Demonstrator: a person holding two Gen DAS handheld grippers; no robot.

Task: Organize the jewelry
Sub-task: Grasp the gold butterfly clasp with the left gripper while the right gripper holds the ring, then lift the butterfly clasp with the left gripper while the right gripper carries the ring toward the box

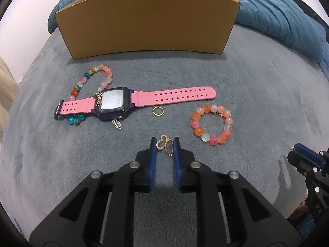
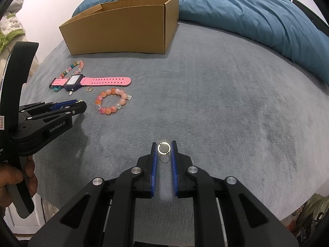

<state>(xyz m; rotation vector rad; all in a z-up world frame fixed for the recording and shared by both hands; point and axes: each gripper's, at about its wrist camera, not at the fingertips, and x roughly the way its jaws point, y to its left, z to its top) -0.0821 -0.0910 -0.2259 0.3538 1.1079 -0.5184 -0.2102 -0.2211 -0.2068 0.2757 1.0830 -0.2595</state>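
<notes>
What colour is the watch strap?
Pink, on the watch strap, with a dark purple case; clearest in the left wrist view.

My watch (image 1: 115, 103) covers part of the multicoloured bead bracelet (image 1: 90, 78); the cardboard box (image 1: 148, 22) wall hides its inside from me.

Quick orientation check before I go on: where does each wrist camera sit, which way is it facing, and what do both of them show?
Left wrist: on the left gripper, looking down along its fingers at the grey blanket; fingers pinch a gold butterfly charm; right gripper at the edge.
Right wrist: on the right gripper, same downward slant; fingers pinch a small ring; left gripper and a hand at the left.
Shared: cardboard box, pink watch, orange bead bracelet.
</notes>
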